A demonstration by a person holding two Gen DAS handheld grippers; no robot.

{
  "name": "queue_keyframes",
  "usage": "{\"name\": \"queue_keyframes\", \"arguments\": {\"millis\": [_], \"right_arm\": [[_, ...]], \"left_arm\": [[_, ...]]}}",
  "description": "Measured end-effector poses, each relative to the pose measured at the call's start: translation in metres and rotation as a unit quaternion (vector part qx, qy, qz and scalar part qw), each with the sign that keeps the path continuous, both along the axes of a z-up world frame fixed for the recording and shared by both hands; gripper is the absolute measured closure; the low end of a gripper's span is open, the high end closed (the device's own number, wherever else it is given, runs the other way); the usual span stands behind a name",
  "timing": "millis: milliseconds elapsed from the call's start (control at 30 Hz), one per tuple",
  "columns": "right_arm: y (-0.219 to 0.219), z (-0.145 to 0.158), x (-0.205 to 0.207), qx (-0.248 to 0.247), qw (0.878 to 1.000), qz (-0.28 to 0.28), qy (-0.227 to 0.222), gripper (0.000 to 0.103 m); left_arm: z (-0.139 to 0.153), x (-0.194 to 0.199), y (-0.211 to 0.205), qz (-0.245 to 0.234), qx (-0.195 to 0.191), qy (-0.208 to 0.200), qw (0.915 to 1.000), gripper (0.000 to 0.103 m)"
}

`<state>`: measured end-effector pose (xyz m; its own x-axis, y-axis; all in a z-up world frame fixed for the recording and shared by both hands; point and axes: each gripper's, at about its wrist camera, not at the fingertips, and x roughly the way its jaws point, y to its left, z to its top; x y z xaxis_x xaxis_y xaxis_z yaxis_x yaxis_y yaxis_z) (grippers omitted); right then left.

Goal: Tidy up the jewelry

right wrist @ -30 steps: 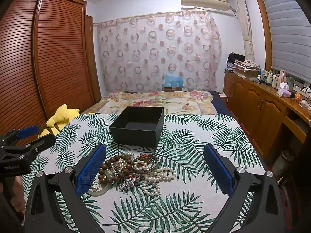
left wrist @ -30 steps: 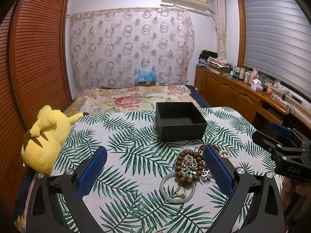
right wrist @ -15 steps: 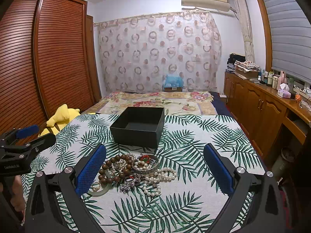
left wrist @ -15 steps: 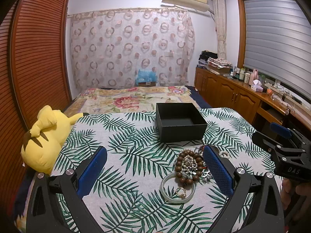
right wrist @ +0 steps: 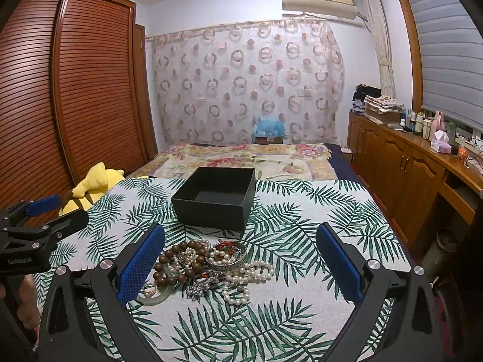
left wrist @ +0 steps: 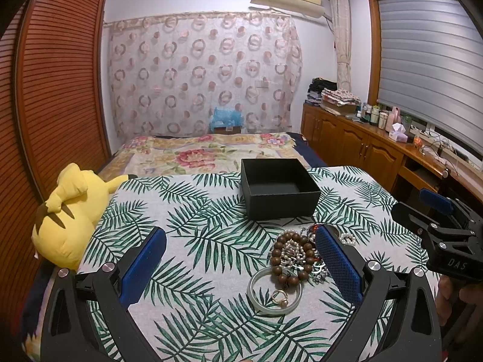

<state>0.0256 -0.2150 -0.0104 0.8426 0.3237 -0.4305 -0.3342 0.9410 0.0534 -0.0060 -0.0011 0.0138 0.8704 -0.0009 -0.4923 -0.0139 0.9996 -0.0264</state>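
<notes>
Both hand-held grippers hover low over the leaf-print cloth (right wrist: 302,235), pointing toward the far curtain, each with its blue pads wide apart and nothing between them.

In the left wrist view the left hand-held gripper (left wrist: 241,264) fills the bottom of the frame. The jewelry heap (left wrist: 302,256) lies right of centre, just inside and partly behind the right pad (left wrist: 338,262). A pale bangle (left wrist: 274,291) lies flat at the near edge of the heap with a gold ring (left wrist: 280,297) inside it; a loop of brown beads (left wrist: 290,256) touches its far side. The right hand-held gripper (left wrist: 437,226) shows at the right edge, held level, with a hand (left wrist: 459,298) below it.

In the right wrist view the right hand-held gripper (right wrist: 240,264) frames the heap (right wrist: 211,267) left of centre, nearest the left pad (right wrist: 140,262). A pearl strand (right wrist: 250,274) trails toward lower right; a silver bracelet (right wrist: 225,255) sits mid-heap. The left tool (right wrist: 36,229) shows at the left edge.

The open black box (right wrist: 215,202) stands just beyond the heap, apart from it, one corner turned toward the camera. A yellow plush (left wrist: 69,211) lies at the cloth's left edge.
</notes>
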Motion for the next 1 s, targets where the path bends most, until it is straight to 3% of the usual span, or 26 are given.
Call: {"name": "queue_keyframes", "arguments": {"millis": [567, 1000], "right_arm": [[0.001, 0.001, -0.003, 0.001, 1.0, 0.003, 0.002, 0.002], [0.007, -0.022, 0.014, -0.015, 0.998, 0.049, 0.031, 0.003]], "left_arm": [[0.0, 0.0, -0.002, -0.001, -0.001, 0.004, 1.0, 0.008], [-0.028, 0.016, 0.01, -0.011, -0.014, 0.038, 0.9991, 0.008]]}}
